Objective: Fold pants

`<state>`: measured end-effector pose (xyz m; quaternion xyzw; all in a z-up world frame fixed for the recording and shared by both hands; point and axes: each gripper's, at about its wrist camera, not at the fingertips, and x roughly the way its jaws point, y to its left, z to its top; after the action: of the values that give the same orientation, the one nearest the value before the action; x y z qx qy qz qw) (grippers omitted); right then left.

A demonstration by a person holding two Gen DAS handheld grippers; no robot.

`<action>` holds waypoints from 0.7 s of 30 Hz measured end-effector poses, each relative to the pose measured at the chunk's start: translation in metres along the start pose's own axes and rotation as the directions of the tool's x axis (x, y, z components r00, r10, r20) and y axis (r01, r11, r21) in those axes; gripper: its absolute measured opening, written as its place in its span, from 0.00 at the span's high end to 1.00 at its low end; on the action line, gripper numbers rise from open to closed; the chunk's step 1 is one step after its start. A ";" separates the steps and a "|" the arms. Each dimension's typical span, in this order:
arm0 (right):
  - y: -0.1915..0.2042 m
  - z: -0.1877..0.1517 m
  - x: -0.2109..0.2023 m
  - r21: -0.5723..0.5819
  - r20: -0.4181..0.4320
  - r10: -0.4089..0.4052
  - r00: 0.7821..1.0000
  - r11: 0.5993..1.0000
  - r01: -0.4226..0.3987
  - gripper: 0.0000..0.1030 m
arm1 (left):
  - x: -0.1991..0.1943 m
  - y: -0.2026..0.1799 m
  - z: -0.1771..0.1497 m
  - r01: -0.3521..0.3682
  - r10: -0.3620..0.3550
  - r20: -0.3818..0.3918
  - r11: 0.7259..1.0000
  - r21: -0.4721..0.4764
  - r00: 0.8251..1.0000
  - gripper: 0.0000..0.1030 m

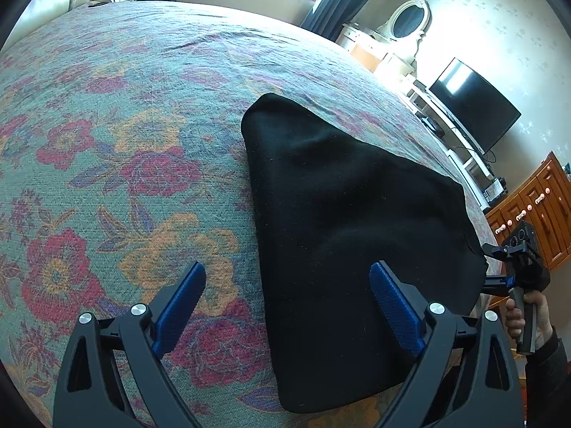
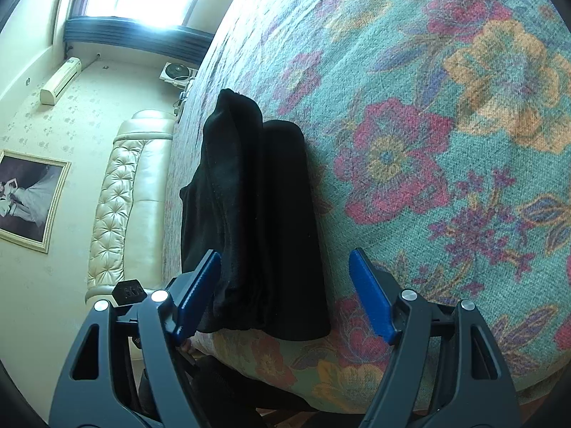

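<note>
The black pants [image 1: 342, 221] lie folded into a thick bundle on the floral bedspread [image 1: 107, 149], near its right edge. My left gripper [image 1: 289, 267] hovers open over the bundle's near left edge; its right pad [image 1: 396, 306] is above the black cloth, its left pad above the bedspread. In the right wrist view the pants [image 2: 260, 214] show as stacked layers running away from me. My right gripper [image 2: 285, 255] stands open around their near end, and the pads do not press on the cloth. From the left wrist view, the right gripper [image 1: 489, 264] sits at the bundle's right edge, held by a hand [image 1: 531, 317].
The bed's edge [image 2: 285, 360] drops off just below the right gripper. A cream tufted headboard [image 2: 117, 199] is on the left there. A television [image 1: 474, 107], a white dresser with an oval mirror [image 1: 407, 21] and wooden drawers [image 1: 535, 207] stand beyond the bed.
</note>
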<state>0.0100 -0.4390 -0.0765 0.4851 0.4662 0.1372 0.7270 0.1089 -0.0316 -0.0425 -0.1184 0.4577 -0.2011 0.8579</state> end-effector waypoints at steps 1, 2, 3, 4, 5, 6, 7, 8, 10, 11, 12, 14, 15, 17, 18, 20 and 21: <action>-0.002 0.002 0.000 -0.001 0.000 0.008 1.000 1.000 -0.008 0.28 | 0.000 0.001 0.000 0.003 -0.003 0.000 1.000 0.005 1.000 0.10; -0.001 0.004 0.001 -0.003 0.002 0.015 1.000 1.000 -0.015 0.28 | 0.000 0.001 0.000 0.006 -0.006 -0.001 1.000 0.010 1.000 0.10; 0.002 0.007 0.004 -0.005 0.001 0.021 1.000 1.000 -0.021 0.28 | 0.000 0.002 0.001 0.008 -0.008 -0.003 1.000 0.015 1.000 0.10; 0.002 0.010 0.006 -0.006 -0.002 0.028 1.000 1.000 -0.028 0.28 | 0.001 0.003 0.001 0.013 -0.013 -0.007 1.000 0.019 1.000 0.10; 0.001 0.012 0.009 -0.003 -0.006 0.036 0.999 0.999 -0.036 0.28 | 0.003 0.004 0.003 0.019 -0.019 -0.011 1.000 0.022 1.000 0.10; -0.001 0.016 0.012 0.002 -0.014 0.042 0.999 0.999 -0.042 0.28 | 0.004 0.005 0.004 0.030 -0.029 -0.016 0.999 0.023 0.999 0.10; -0.001 0.018 0.016 0.002 -0.024 0.045 0.999 0.999 -0.045 0.28 | 0.005 0.006 0.005 0.043 -0.042 -0.021 0.999 0.022 0.999 0.10; -0.003 0.021 0.019 0.000 -0.032 0.040 0.999 0.999 -0.040 0.28 | 0.007 0.007 0.006 0.057 -0.056 -0.028 0.998 0.021 0.998 0.10; -0.002 0.026 0.023 -0.009 -0.036 0.037 0.999 0.999 -0.037 0.28 | 0.011 0.010 0.008 0.085 -0.084 -0.036 0.996 0.018 0.996 0.10; -0.002 0.028 0.025 -0.014 -0.037 0.040 0.999 0.999 -0.041 0.28 | 0.013 0.012 0.009 0.101 -0.100 -0.039 0.995 0.015 0.994 0.10; -0.002 0.029 0.026 -0.020 -0.039 0.042 0.998 0.999 -0.043 0.28 | 0.015 0.014 0.010 0.126 -0.125 -0.045 0.992 0.008 0.991 0.10; 0.004 0.031 0.033 -0.028 -0.051 0.051 0.997 0.998 -0.052 0.26 | 0.022 0.020 0.013 0.188 -0.189 -0.063 0.982 -0.026 0.980 0.11; 0.005 0.032 0.036 -0.036 -0.064 0.054 0.996 0.998 -0.056 0.25 | 0.025 0.024 0.013 0.210 -0.213 -0.073 0.977 -0.043 0.974 0.10; 0.009 0.034 0.040 -0.048 -0.086 0.059 0.995 0.997 -0.063 0.24 | 0.029 0.028 0.016 0.243 -0.247 -0.088 0.969 -0.054 0.965 0.11; 0.010 0.036 0.041 -0.052 -0.097 0.057 0.994 0.997 -0.062 0.24 | 0.028 0.031 0.018 0.265 -0.270 -0.093 0.962 -0.059 0.958 0.11; 0.008 0.038 0.039 -0.051 -0.110 0.068 0.992 0.996 -0.074 0.24 | 0.026 0.039 0.022 0.298 -0.304 -0.101 0.952 -0.075 0.947 0.11; 0.007 0.039 0.038 -0.050 -0.115 0.077 0.990 0.995 -0.083 0.24 | 0.026 0.045 0.024 0.312 -0.320 -0.110 0.946 -0.086 0.941 0.11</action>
<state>0.0636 -0.4333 -0.0877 0.4748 0.4828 0.2062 0.7064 0.1525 -0.0029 -0.0656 -0.2068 0.4909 -0.3274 0.7804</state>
